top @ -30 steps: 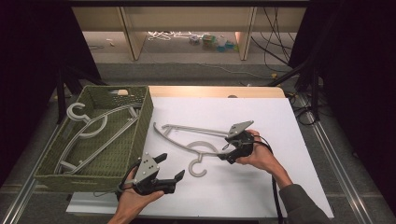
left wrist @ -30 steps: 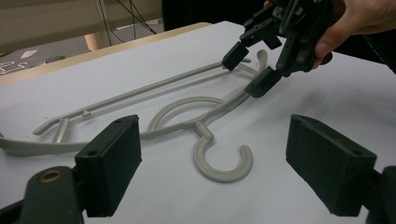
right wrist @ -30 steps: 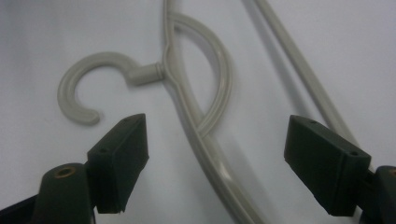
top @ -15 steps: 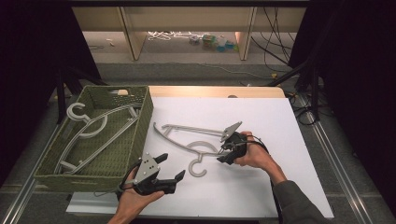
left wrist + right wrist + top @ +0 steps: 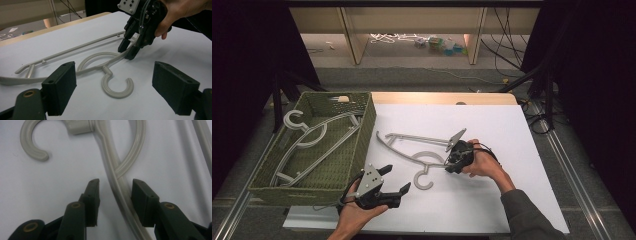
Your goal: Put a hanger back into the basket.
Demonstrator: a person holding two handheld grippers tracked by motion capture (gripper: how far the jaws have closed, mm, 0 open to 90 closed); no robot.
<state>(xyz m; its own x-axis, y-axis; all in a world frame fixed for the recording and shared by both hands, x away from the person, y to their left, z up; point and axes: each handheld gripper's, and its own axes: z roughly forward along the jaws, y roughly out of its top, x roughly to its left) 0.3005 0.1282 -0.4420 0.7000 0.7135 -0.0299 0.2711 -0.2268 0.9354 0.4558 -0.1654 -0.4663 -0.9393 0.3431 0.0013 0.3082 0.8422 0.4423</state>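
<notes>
Right tool (image 5: 451,161) closing astride grey hanger (image 5: 422,156), not yet clamped, left tool (image 5: 393,181) apart, green basket (image 5: 362,145) alongside

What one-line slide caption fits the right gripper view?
Right gripper straddles the grey hanger arm on the white table, its jaws having just been closing, pads not yet pressing on it.

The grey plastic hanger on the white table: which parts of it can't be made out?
- High view: the grey plastic hanger's right shoulder is hidden under the right hand-held gripper.
- Right gripper view: its far ends are cut off by the picture edges.
- Left gripper view: its left end runs past the edge.
</notes>
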